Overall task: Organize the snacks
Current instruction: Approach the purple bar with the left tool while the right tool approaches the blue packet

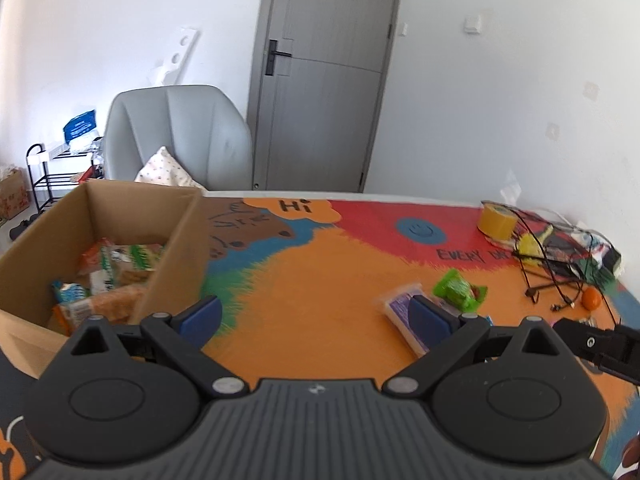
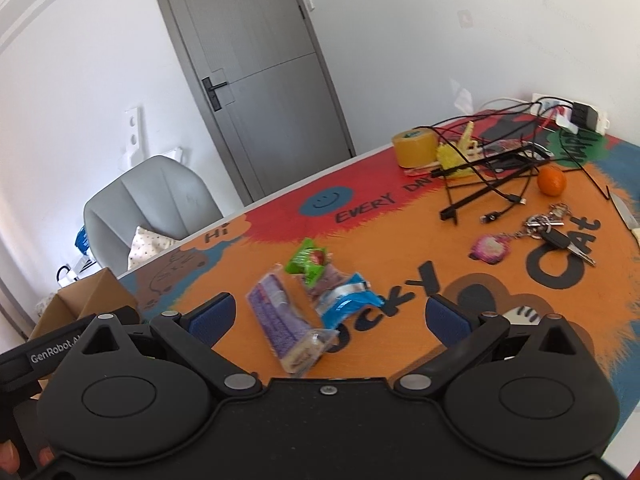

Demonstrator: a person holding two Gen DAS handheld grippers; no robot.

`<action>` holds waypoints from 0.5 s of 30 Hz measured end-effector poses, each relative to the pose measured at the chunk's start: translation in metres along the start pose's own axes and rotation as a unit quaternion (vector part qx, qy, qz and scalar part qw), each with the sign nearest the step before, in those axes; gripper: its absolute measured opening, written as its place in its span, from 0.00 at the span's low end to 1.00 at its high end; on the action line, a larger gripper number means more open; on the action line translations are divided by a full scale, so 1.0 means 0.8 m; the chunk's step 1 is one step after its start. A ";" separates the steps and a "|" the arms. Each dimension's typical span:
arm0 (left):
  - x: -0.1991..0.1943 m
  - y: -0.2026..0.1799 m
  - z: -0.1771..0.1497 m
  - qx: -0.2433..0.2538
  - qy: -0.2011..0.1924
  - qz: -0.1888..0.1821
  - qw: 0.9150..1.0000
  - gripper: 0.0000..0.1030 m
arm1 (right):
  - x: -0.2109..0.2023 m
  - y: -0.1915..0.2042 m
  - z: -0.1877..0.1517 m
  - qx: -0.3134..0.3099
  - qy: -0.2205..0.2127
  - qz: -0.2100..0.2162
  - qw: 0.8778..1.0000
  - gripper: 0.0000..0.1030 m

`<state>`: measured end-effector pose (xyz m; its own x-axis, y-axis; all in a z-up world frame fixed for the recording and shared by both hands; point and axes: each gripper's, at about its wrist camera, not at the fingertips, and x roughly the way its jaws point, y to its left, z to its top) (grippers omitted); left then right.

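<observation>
A cardboard box (image 1: 176,236) at the left of the table holds several snack packets (image 1: 104,280). Loose snacks lie on the colourful mat: a purple packet (image 2: 280,320), a green packet (image 2: 308,262) and a blue packet (image 2: 346,302). The purple packet (image 1: 396,308) and green packet (image 1: 460,290) also show in the left wrist view. My left gripper (image 1: 316,318) is open and empty, above the mat just right of the box. My right gripper (image 2: 330,318) is open and empty, hovering over the loose snacks with the purple and blue packets between its fingers.
At the table's far right lie a yellow tape roll (image 2: 414,146), tangled black cables (image 2: 500,160), an orange (image 2: 552,181), keys (image 2: 556,232) and a power strip (image 2: 576,114). A grey chair (image 1: 180,136) stands behind the box. The box corner (image 2: 80,300) shows in the right wrist view.
</observation>
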<state>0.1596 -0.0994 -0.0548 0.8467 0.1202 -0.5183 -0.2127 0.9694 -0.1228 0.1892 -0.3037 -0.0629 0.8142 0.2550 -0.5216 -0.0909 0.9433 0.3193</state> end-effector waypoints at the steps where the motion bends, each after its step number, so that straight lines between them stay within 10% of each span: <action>1: 0.003 -0.005 -0.002 0.004 0.003 -0.002 1.000 0.96 | 0.001 -0.005 -0.001 0.003 0.001 -0.001 1.000 1.00; 15: 0.049 -0.061 -0.023 0.034 0.039 -0.023 0.998 0.96 | 0.034 -0.054 -0.011 0.029 0.015 0.006 0.999 0.92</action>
<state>0.1941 -0.1456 -0.0850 0.8133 0.0608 -0.5787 -0.1392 0.9860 -0.0920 0.2102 -0.3355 -0.0975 0.7955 0.2739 -0.5405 -0.0670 0.9263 0.3708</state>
